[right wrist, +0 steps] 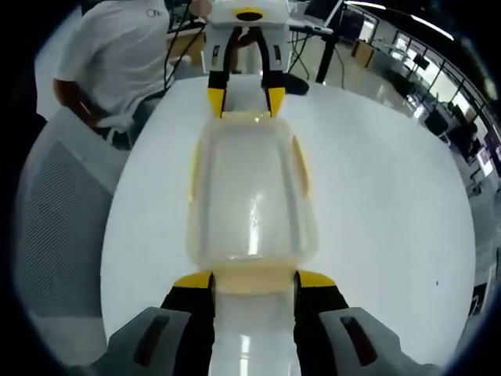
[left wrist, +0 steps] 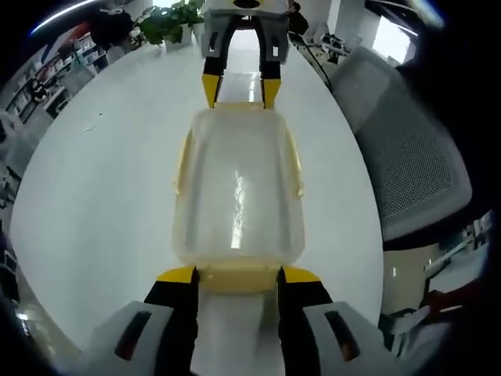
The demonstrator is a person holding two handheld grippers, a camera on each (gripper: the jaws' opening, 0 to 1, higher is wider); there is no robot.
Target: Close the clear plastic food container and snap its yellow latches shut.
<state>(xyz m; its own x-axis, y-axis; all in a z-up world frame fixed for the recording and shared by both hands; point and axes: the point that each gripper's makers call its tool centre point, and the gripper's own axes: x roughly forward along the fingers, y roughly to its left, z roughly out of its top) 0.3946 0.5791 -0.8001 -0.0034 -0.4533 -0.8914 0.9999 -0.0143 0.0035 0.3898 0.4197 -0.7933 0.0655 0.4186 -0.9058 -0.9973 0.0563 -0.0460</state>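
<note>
The clear plastic food container [left wrist: 239, 188] [right wrist: 252, 196] lies lengthwise on the white table with its lid on. Pale yellow latches [left wrist: 296, 160] [right wrist: 301, 164] run along its long sides. My left gripper [left wrist: 239, 276] [right wrist: 241, 95] is at one short end, its yellow-tipped jaws closed against the sides of that end's yellow latch [left wrist: 239, 280]. My right gripper [right wrist: 254, 280] [left wrist: 239, 88] holds the opposite end latch [right wrist: 254, 280] the same way. The two grippers face each other across the container.
The round white table [left wrist: 94, 180] [right wrist: 391, 204] has bare surface on both sides of the container. A grey mesh chair [left wrist: 415, 157] [right wrist: 63, 227] stands at its edge. A person in a white shirt [right wrist: 117, 47] sits beyond. A potted plant [left wrist: 168, 19] stands far off.
</note>
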